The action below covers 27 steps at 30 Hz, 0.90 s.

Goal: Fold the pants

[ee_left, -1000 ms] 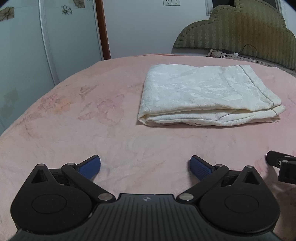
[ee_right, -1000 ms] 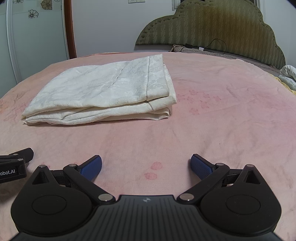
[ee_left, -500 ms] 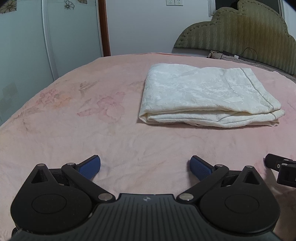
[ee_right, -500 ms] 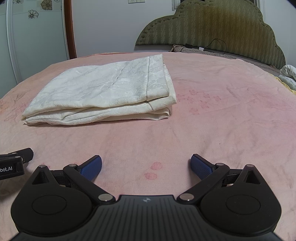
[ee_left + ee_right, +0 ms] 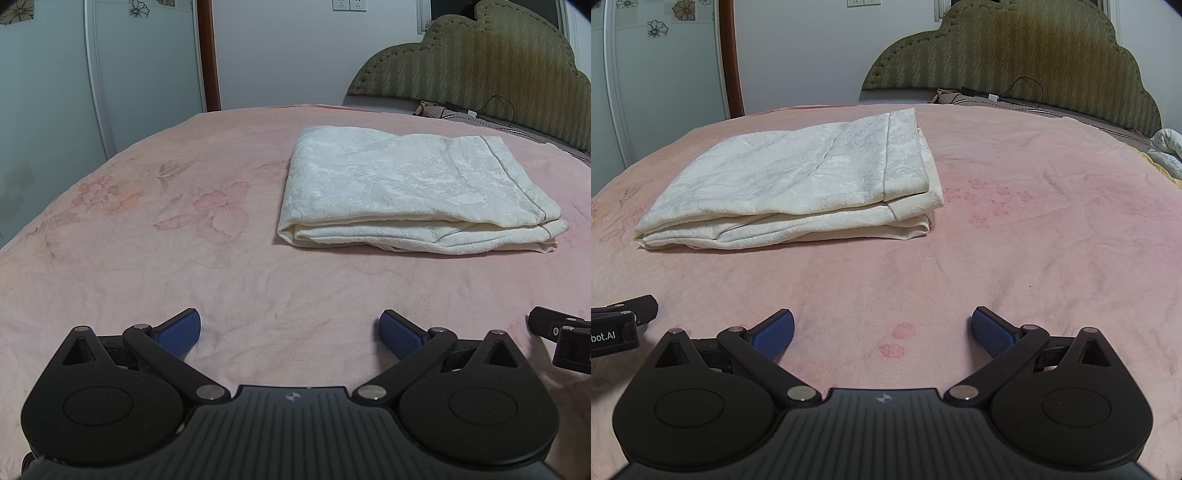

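Pants (image 5: 413, 188) folded flat on bed (image 5: 147, 236), hence left gripper (image 5: 290, 330) and right gripper (image 5: 882, 330) spread wide, empty, well short of them.

A bed (image 5: 147, 266) under a pink floral blanket (image 5: 1034, 240) fills the room's foreground. At its far edge stands a scalloped olive headboard (image 5: 1015, 51). Behind are a plain white wall (image 5: 277, 51), a brown door frame (image 5: 208, 55) and pale flower-decorated wardrobe doors (image 5: 48, 92).
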{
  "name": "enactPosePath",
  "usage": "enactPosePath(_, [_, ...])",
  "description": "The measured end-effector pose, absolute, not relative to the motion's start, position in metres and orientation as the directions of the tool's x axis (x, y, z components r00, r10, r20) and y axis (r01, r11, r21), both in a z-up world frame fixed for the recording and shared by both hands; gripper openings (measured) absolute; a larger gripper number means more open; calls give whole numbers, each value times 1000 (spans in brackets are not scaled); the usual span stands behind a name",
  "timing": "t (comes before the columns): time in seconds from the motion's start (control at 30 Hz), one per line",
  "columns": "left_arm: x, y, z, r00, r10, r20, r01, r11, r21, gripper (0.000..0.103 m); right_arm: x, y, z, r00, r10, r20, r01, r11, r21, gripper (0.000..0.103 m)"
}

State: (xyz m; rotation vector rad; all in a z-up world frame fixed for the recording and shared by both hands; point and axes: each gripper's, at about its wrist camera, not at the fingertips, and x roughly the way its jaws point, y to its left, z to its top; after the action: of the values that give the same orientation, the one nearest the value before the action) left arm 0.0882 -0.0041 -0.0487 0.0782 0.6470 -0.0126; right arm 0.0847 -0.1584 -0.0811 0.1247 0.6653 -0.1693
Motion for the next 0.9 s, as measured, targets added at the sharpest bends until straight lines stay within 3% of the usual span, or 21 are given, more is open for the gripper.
enactPosePath(0.9, [87,-3,-49,792,7,-610,24,999,44,103,85,-158,-81,774,-116,-623,196,979,61,103])
